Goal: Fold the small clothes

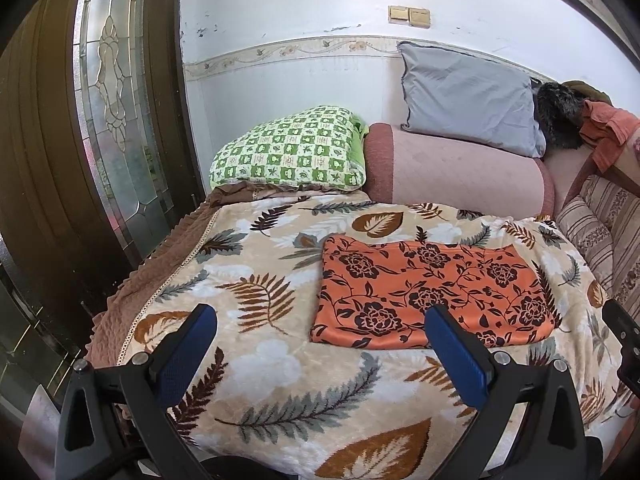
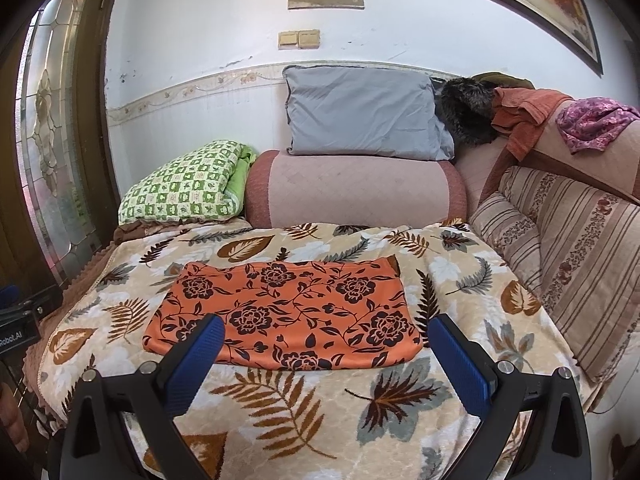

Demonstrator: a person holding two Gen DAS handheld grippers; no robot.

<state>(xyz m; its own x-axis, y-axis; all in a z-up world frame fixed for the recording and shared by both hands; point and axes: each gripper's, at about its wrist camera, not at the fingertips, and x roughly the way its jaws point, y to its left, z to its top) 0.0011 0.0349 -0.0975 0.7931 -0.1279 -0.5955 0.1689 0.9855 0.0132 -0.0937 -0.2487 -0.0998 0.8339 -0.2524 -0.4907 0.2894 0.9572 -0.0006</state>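
Orange floral cloth (image 1: pixel 434 294) lying flat on the leaf blanket (image 1: pixel 276 364), folded into a neat rectangle, toward the right half in the left view, centred in the right view (image 2: pixel 286 316). Left gripper (image 1: pixel 320 322) hovering above the blanket near the cloth's front left corner, fingers spread wide, holding nothing. Right gripper (image 2: pixel 326 330) poised over the cloth's front edge, fingers likewise apart and empty. Behind, green checked quilt (image 2: pixel 184 192), pink bolster (image 2: pixel 352 188), grey pillow (image 2: pixel 362 114) on top.

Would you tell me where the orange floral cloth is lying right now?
The orange floral cloth lies flat on the leaf-print blanket, ahead of both open grippers, nearer than the pink bolster.
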